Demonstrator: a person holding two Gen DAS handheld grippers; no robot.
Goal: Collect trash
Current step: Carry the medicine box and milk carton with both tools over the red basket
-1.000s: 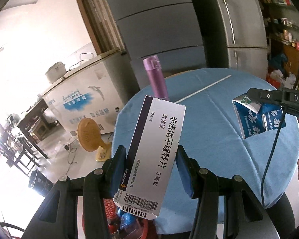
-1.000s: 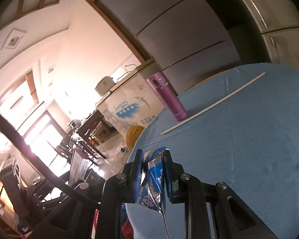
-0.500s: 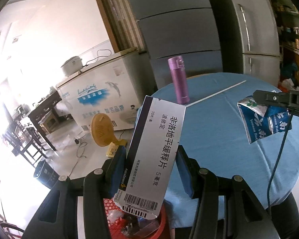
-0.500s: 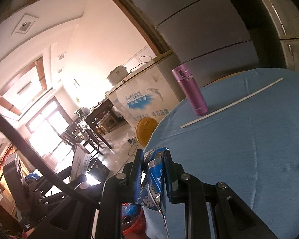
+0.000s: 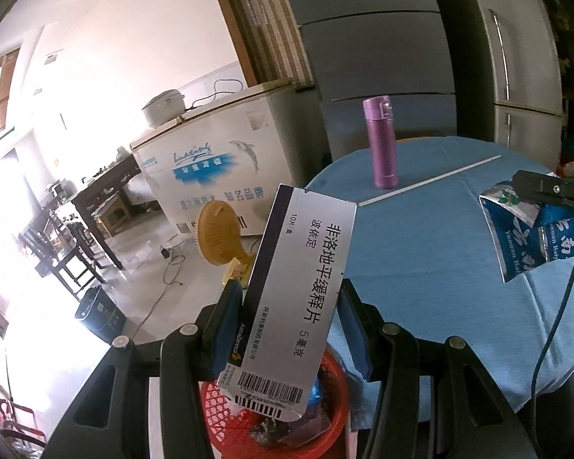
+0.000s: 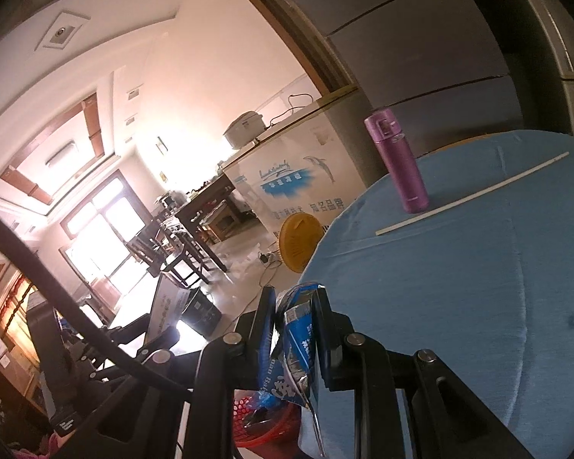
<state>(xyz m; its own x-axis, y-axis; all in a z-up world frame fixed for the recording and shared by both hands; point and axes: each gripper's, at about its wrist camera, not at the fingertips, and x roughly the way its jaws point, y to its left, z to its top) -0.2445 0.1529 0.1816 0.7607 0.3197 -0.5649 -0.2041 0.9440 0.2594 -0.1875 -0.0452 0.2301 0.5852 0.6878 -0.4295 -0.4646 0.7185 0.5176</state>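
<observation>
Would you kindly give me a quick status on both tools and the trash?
Left tool shut on medicine box. Right tool shut on blue wrapper. Red basket below the box, already holding trash. Nothing in the way.

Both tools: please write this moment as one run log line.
left tool: holds medicine box | right tool: holds blue wrapper | red basket: below

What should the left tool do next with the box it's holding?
Probably ease a little further over the red basket and then open. The left tool grips the medicine box, whose lower end already hangs above the basket's trash.
</observation>
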